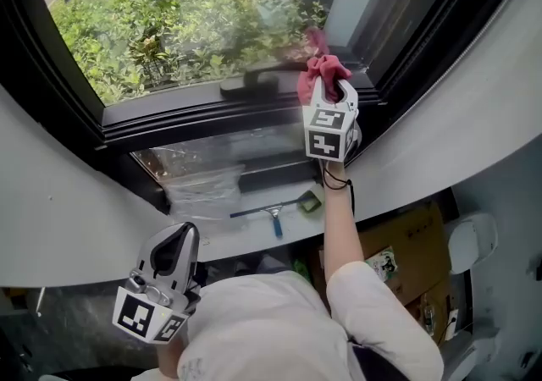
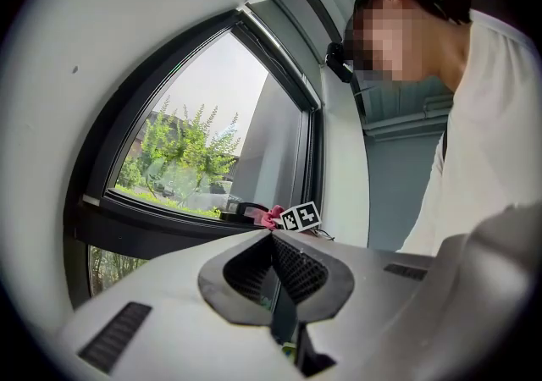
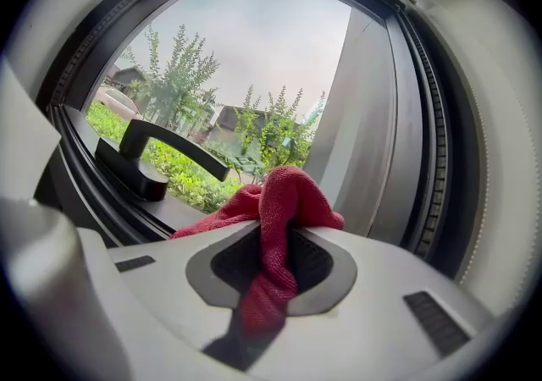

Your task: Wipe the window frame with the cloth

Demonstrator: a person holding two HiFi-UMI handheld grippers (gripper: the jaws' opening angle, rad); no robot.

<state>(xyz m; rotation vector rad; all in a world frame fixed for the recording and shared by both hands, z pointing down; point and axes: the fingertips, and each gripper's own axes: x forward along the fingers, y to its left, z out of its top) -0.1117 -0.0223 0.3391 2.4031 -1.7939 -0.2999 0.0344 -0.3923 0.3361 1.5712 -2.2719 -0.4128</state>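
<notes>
The crumpled red microfibre cloth [image 1: 324,69] is clamped between the jaws of the right gripper [image 1: 332,91], at the lower rail of the black window frame [image 1: 195,113], beside a black handle [image 1: 254,81]. The left gripper [image 1: 176,244] hangs low, jaws together, empty.

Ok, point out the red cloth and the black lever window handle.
red cloth [image 3: 288,197]: right gripper view, on its bunched top fold.
black lever window handle [image 3: 174,149]: right gripper view, on the lever arm.

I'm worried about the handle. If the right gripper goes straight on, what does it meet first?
The right gripper would probably press its cloth against the frame first, low near the corner, though depth is unclear. The handle lies left of that line.
</notes>
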